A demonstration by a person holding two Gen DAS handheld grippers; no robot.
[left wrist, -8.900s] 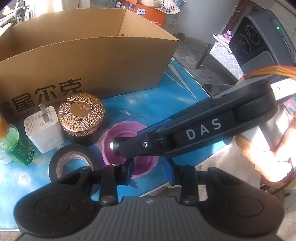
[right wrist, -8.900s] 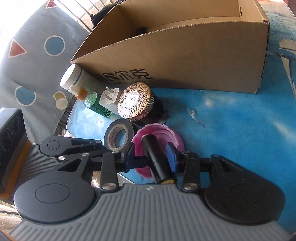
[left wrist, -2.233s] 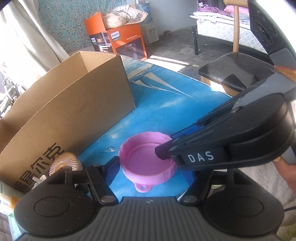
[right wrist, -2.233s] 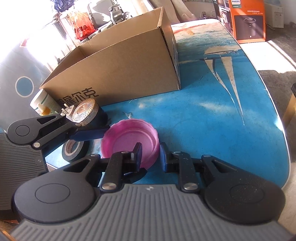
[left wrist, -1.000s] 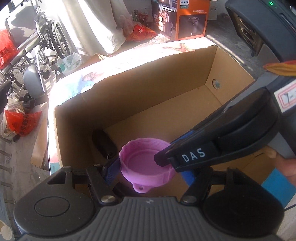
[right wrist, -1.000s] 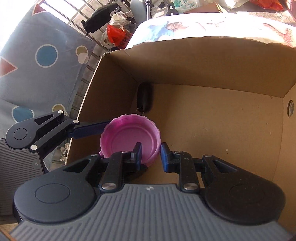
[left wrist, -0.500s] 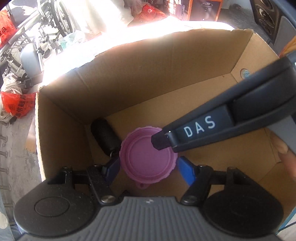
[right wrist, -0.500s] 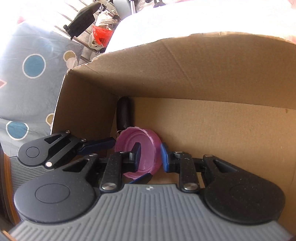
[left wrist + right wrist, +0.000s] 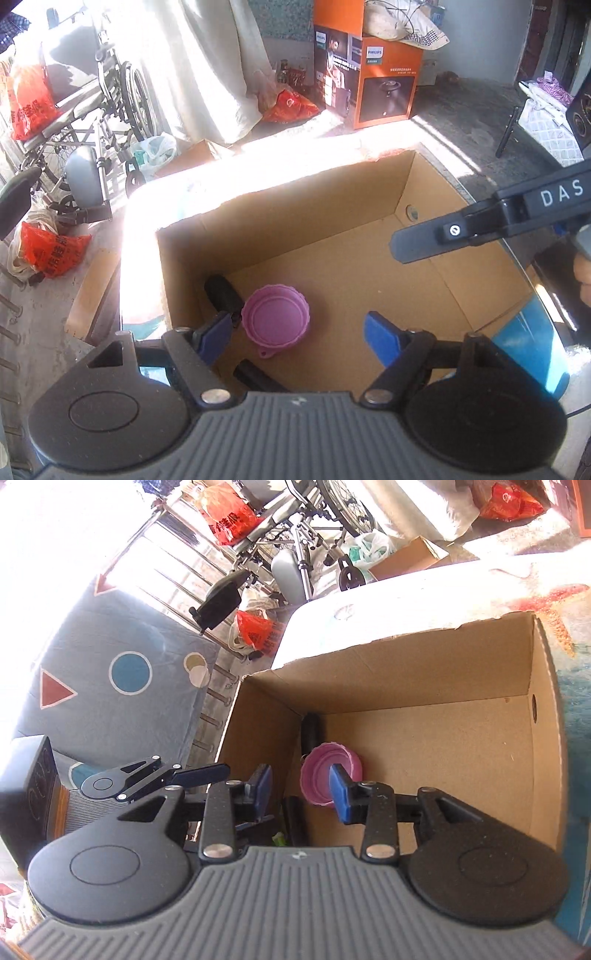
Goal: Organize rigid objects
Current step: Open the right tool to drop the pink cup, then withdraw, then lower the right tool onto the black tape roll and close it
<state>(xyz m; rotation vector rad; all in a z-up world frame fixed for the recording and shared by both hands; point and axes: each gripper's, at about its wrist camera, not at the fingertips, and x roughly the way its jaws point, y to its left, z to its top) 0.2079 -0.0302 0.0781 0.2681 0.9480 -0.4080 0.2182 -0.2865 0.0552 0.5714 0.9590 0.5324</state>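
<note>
Now | cardboard box (image 9: 332,206): one pink lid (image 9: 275,314) | two black cylinders (image 9: 221,291)

Both wrist cameras look steeply down from above into the open cardboard box (image 9: 325,229) (image 9: 424,686), close over its near rim. Both views share the pink lid (image 9: 275,314) (image 9: 325,771), toward six o'clock in each, beside a black cylinder (image 9: 221,291) (image 9: 311,731) in the corner.

One cardboard box (image 9: 369,206) stood open on the tabletop (image 9: 532,343). Inside it lay one pink lid (image 9: 275,314) and two black cylinders, one (image 9: 221,293) in the corner and another (image 9: 255,376) nearer the camera. Two grippers (image 9: 295,336) (image 9: 301,794) were in view. Beyond, one orange carton (image 9: 373,74) and one wheelchair (image 9: 92,122) stood on the floor.
</note>
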